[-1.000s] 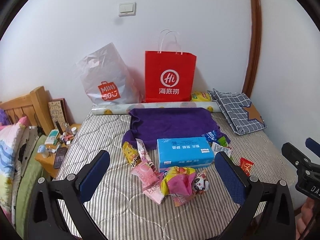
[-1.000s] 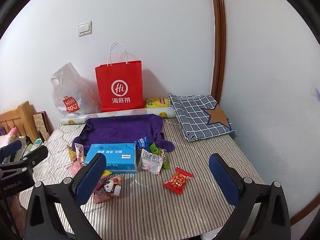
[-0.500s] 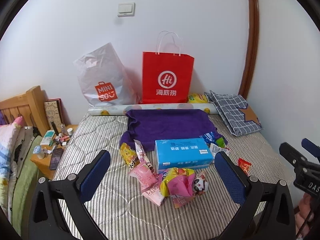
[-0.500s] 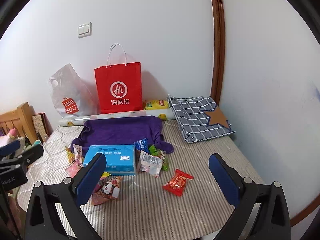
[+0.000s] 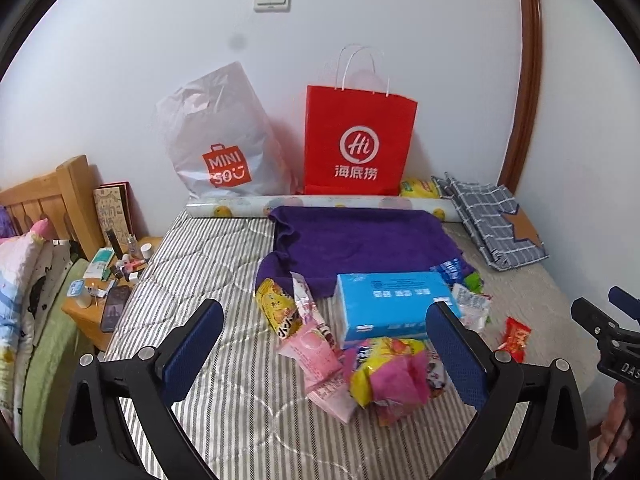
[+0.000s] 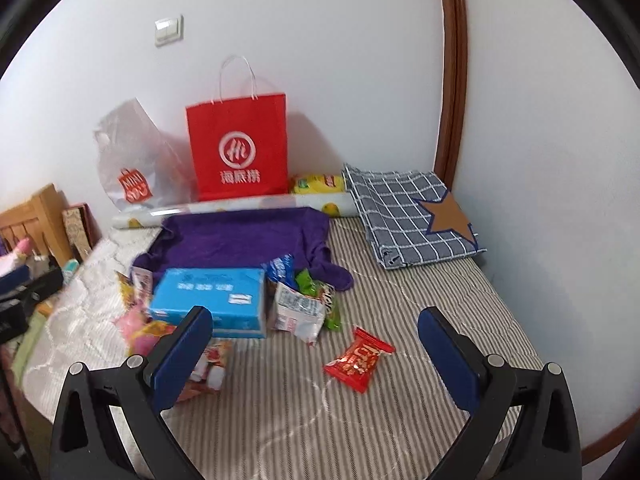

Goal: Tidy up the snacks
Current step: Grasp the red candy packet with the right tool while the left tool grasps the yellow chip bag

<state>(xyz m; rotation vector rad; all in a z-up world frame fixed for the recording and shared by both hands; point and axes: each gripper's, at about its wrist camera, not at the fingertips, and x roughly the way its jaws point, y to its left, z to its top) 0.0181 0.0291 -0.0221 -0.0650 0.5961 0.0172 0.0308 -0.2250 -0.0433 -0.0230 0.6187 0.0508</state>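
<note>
Snacks [image 5: 372,360] in crinkled pink, yellow and red wrappers are being left scattered around a blue box [image 5: 394,304] on the striped bed [image 5: 208,264]. "MINISO" and "Hi" are being shown on the bags behind. Both grippers [image 5: 324,344] [image 6: 316,344] are being held wide open, empty.

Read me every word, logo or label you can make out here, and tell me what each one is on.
"MINI SO": orange logo on the grey plastic bag.
"Hi" in a circle, with "海底捞" beneath: red paper bag.
"DAS", cut off by the frame edge: right gripper.
Blue tissue box, red candy packet, other snack wrappers: print too small or blurred to read.
</note>
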